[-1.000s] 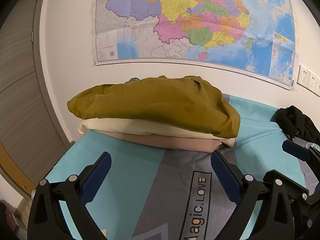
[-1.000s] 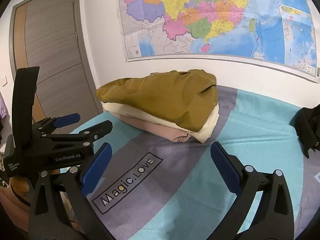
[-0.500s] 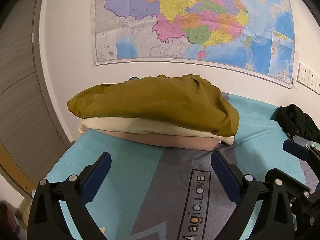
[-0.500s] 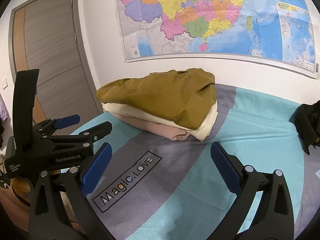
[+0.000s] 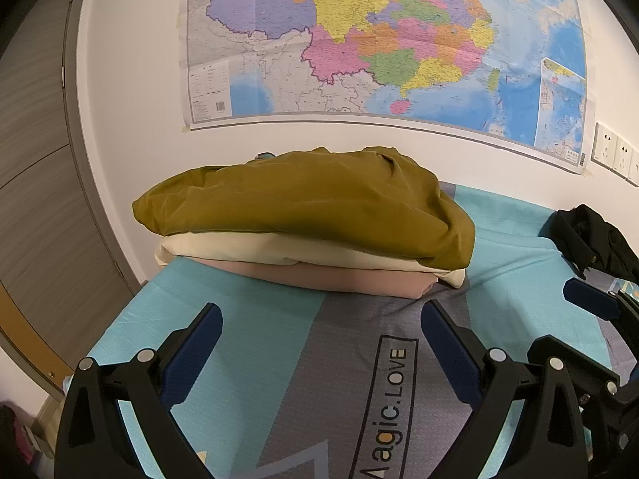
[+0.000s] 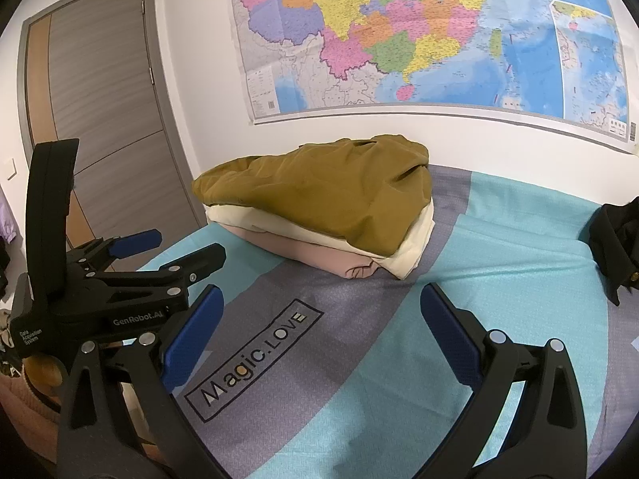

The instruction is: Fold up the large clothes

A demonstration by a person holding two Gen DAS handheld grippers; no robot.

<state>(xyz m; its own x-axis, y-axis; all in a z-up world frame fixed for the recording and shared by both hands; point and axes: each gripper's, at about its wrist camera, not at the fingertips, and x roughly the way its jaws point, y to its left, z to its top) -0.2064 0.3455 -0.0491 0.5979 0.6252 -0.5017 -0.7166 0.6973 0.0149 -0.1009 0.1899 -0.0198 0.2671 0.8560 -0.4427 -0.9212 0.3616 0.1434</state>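
A stack of folded clothes lies at the far left of the bed: an olive garment [image 5: 311,203] [image 6: 323,195] on top, a cream one [image 5: 279,249] [image 6: 411,247] under it, a pink one [image 5: 339,279] [image 6: 311,255] at the bottom. A black garment [image 5: 599,239] [image 6: 615,239] lies crumpled at the far right. My left gripper [image 5: 319,319] is open and empty above the bedsheet, short of the stack; it also shows in the right wrist view [image 6: 179,247]. My right gripper [image 6: 321,303] is open and empty; its blue fingertip [image 5: 591,299] shows in the left wrist view.
The bed has a teal and grey sheet [image 6: 499,263] printed "Magic.LOVE" [image 6: 255,355]. A map [image 5: 379,44] hangs on the white wall behind it. A grey door [image 6: 100,111] stands to the left. Wall sockets [image 5: 615,151] are at the right.
Both grippers have drawn back slightly from the stack, so it sits a little farther off. Both stay open and empty.
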